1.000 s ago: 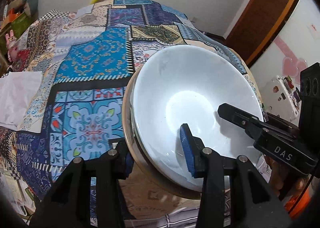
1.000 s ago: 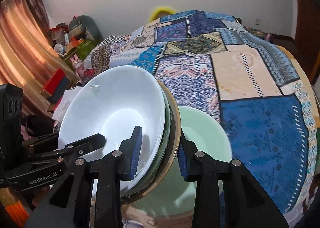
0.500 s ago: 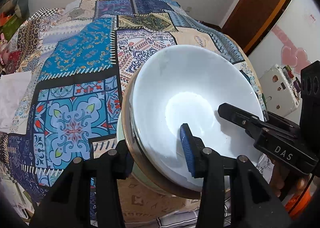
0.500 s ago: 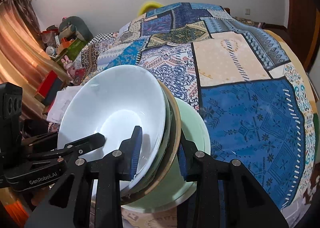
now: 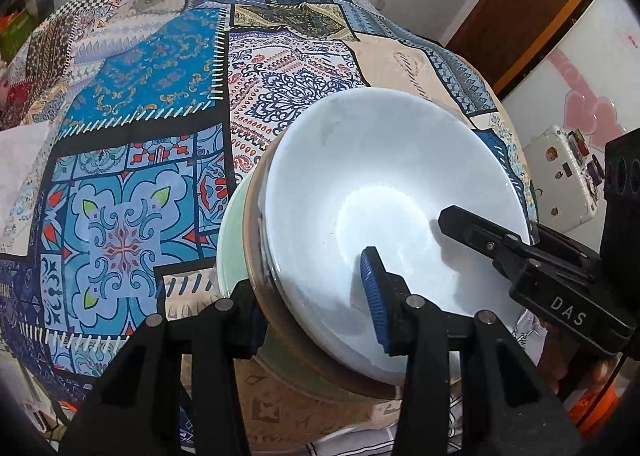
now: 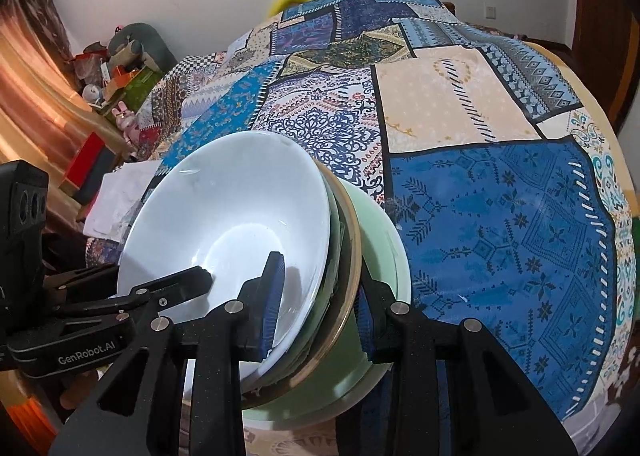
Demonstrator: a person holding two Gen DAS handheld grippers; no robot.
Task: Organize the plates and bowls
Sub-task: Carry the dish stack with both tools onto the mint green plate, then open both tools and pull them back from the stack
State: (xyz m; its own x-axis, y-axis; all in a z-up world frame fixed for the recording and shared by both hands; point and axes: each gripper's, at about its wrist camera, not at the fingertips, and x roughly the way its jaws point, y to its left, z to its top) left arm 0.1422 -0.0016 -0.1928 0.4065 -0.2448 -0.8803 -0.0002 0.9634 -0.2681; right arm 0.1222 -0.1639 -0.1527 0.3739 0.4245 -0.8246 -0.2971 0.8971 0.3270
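A stack of nested dishes is held between both grippers: a white bowl (image 5: 384, 191) on top, then a brown-rimmed plate (image 5: 256, 248). A pale green bowl (image 5: 230, 232) sits right under it on the cloth. My left gripper (image 5: 312, 308) is shut on the stack's near rim, one blue pad inside the white bowl. My right gripper (image 6: 318, 308) is shut on the opposite rim of the same stack; the white bowl (image 6: 228, 232) and green bowl (image 6: 380, 240) show there. Each gripper appears in the other's view.
A patchwork tablecloth (image 6: 500, 223) covers the round table. White paper (image 6: 116, 195) lies at the table's left edge. Cluttered shelves (image 6: 120, 67) and a curtain stand at left, a wooden door (image 5: 520, 15) and a small white case (image 5: 560, 175) at right.
The held stack has come down over the green bowl, which now lies mostly hidden beneath it. Both grippers stayed shut on the rims.
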